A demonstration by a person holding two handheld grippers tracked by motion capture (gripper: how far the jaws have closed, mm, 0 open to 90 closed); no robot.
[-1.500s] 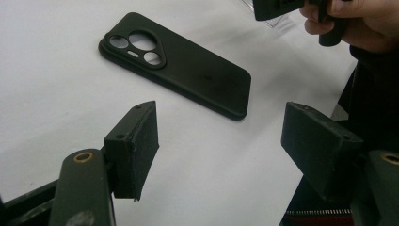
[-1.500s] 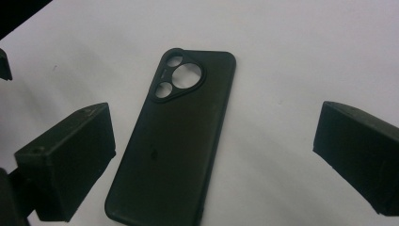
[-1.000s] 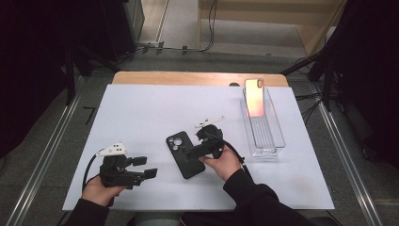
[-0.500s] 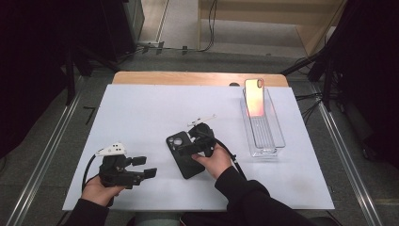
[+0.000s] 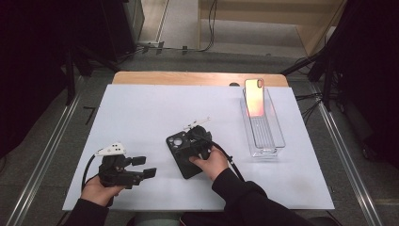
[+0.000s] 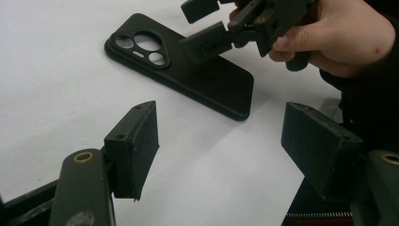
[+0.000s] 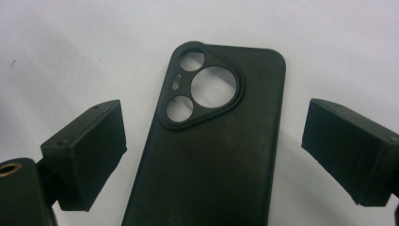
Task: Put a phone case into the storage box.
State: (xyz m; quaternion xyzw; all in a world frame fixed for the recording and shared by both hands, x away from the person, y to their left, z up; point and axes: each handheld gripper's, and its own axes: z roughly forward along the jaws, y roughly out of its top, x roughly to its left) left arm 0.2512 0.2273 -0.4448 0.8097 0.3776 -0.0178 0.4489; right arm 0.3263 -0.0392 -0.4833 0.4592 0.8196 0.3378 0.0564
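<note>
1. Near the front middle of the white tabletop (image 5: 141,108) lies the black phone case (image 5: 183,157), flat, back side up, camera cut-outs toward the far end; the right hand-held gripper (image 5: 194,143) hangs just above it with its jaws wide, one on each long side of the case and neither pad touching, the jaws having just been closing a little with the case between them.
2. Seen in the right gripper view, the phone case (image 7: 211,150) sits slightly nearer one jaw; I would centre it before closing, so both pads meet the long edges together.
3. Judged from this, the step in hand is the grasp; lower until the pads are level with the thin side walls, then close slowly, since a soft case could buckle or skid on the smooth surface.
4. At the front left, the left hand-held gripper (image 5: 141,168) rests apart from the case, jaws partly open and holding nothing; it could steady the case's near end if it slides.
5. Well to the right stands a clear tray (image 5: 277,136) with a phone (image 5: 255,96) leaning upright at its far end; keep the lift clear of it.
</note>
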